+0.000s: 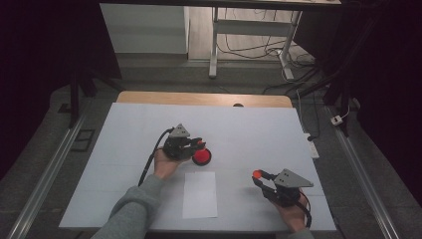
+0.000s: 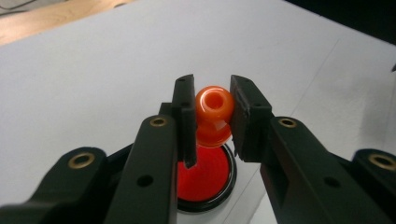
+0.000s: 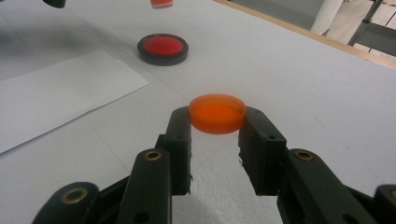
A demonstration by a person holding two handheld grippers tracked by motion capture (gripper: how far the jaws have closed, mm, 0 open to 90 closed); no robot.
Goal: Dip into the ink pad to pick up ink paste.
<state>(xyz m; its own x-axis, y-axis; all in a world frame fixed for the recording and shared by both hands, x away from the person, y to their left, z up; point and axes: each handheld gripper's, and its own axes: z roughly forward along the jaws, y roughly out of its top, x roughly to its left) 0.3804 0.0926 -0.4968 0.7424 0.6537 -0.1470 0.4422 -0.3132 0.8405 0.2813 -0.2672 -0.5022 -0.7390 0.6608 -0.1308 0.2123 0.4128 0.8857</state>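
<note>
Left hand-held gripper (image 1: 198, 144): clamped on an orange knobbed piece (image 2: 214, 114), held just above a red disc in a black ring (image 2: 205, 179) lying on the white tabletop (image 1: 249, 129), left of centre.

Right hand-held gripper (image 1: 259, 178): clamped on an orange round cap (image 3: 217, 113), held level above the tabletop at the near right, well apart from the disc.

White paper sheet (image 1: 199, 194): laid flat near the front edge, between the two hands.
</note>
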